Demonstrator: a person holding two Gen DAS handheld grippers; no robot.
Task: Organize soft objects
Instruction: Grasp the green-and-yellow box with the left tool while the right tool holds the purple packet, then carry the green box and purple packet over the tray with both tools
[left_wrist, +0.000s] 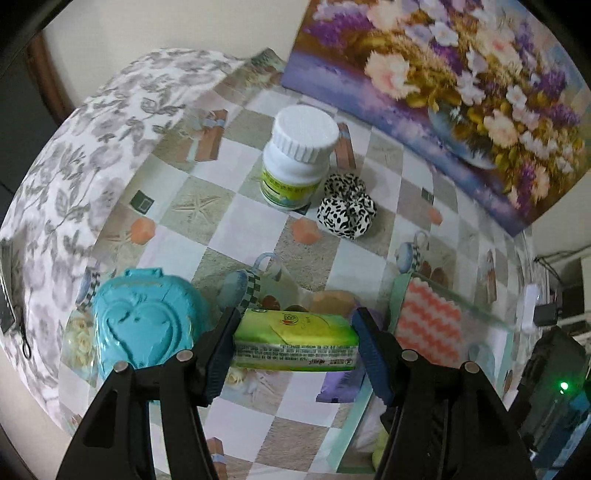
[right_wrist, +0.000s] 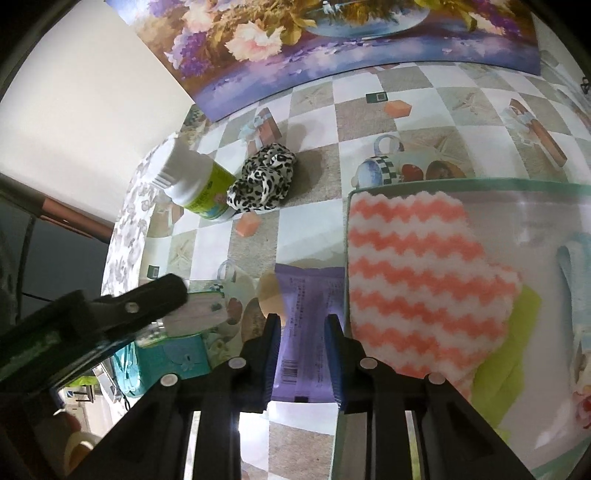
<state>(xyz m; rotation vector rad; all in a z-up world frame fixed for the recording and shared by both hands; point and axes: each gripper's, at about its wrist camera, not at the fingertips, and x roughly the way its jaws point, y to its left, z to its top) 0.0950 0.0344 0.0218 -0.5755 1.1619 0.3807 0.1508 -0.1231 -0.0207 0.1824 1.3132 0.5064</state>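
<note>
My left gripper (left_wrist: 293, 341) is shut on a green tissue pack (left_wrist: 295, 339) and holds it above the table. My right gripper (right_wrist: 301, 347) is shut on a purple tissue pack (right_wrist: 308, 332), which also shows in the left wrist view (left_wrist: 341, 384). A clear bin (right_wrist: 406, 184) on the right holds a pink-and-white zigzag cloth (right_wrist: 421, 280), also in the left wrist view (left_wrist: 430, 325), and a yellow-green cloth (right_wrist: 506, 350). A leopard-print scrunchie (left_wrist: 345, 208) lies by the bottle, also in the right wrist view (right_wrist: 264, 177).
A white pill bottle (left_wrist: 295, 158) stands mid-table. A teal heart-embossed case (left_wrist: 144, 321) lies at the left. A floral painting (left_wrist: 461, 85) leans at the back. A grey floral cloth (left_wrist: 74, 166) covers the table's left edge. The left gripper's arm (right_wrist: 92, 314) crosses the right wrist view.
</note>
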